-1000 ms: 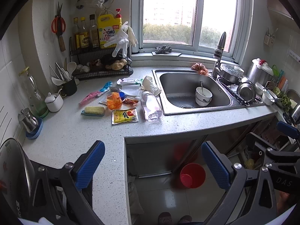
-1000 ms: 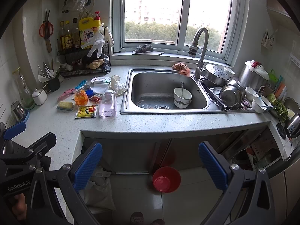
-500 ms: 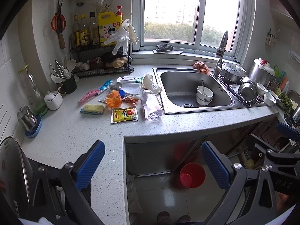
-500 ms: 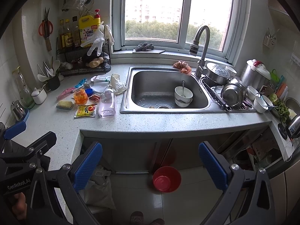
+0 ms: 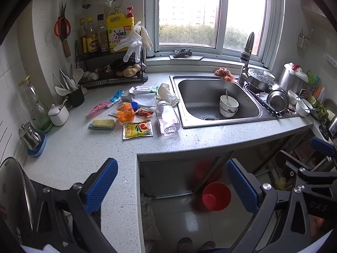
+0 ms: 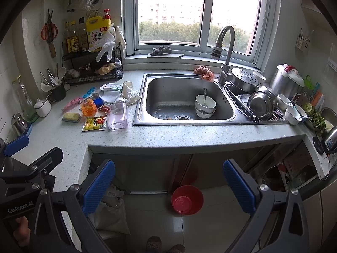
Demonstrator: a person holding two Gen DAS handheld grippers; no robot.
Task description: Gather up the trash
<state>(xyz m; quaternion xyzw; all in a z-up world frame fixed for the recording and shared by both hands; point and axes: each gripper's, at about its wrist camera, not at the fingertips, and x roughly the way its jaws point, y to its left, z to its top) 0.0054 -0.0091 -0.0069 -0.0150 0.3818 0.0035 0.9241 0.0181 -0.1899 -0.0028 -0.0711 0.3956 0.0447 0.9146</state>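
Kitchen countertop (image 5: pixel 69 147) strewn with trash: yellow sachet (image 5: pixel 138 129), clear bottle (image 5: pixel 168 120); left gripper (image 5: pixel 171 186) and right gripper (image 6: pixel 168 185) wide apart, empty.

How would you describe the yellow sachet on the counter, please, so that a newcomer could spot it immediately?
Start at the steel sink and look left to the litter on the counter. The sachet lies flat at the near edge of that pile, just left of the clear plastic bottle lying on its side. It alone is a flat yellow packet with a red swirl; the brush beside it is bristled.
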